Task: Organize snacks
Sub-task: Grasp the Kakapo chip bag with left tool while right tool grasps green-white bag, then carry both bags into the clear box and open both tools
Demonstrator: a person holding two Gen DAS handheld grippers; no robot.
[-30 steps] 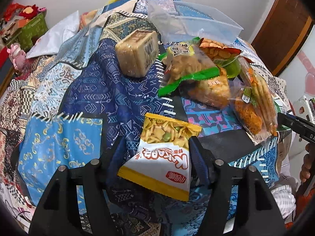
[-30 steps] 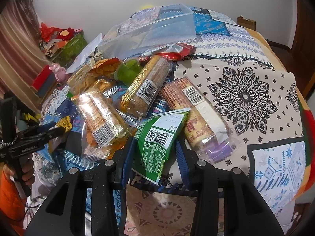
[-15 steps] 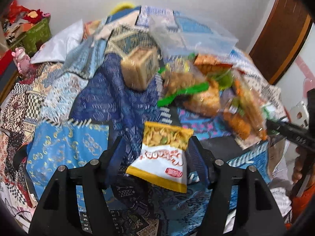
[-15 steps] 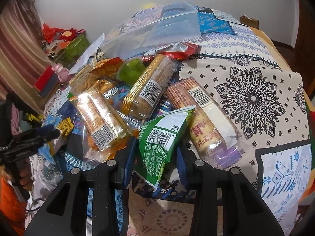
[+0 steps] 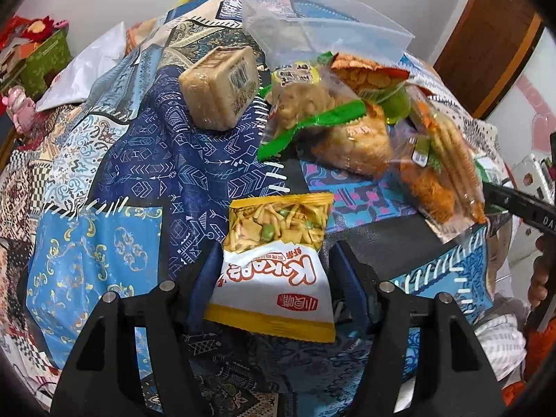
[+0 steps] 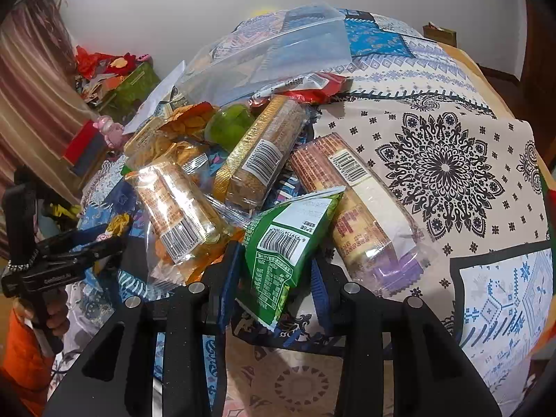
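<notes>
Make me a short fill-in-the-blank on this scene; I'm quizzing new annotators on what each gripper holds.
1. The left gripper holds a white and ____ snack packet.
2. The right gripper is shut on a ____ packet.
3. At the far end of the snack pile lies a clear ____ bag.

Answers: yellow; green; plastic

Patchwork cloth (image 5: 146, 160) under heaped snack packets (image 6: 264, 153)

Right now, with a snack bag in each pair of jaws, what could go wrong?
The left gripper holds the white and yellow snack packet only by its sides, so the puffy packet may slip out. The right gripper, whose jaws have just been closing, squeezes the green snack packet and could crush what is inside. That packet lies against the cracker packs, so lifting it may drag them along.
</notes>
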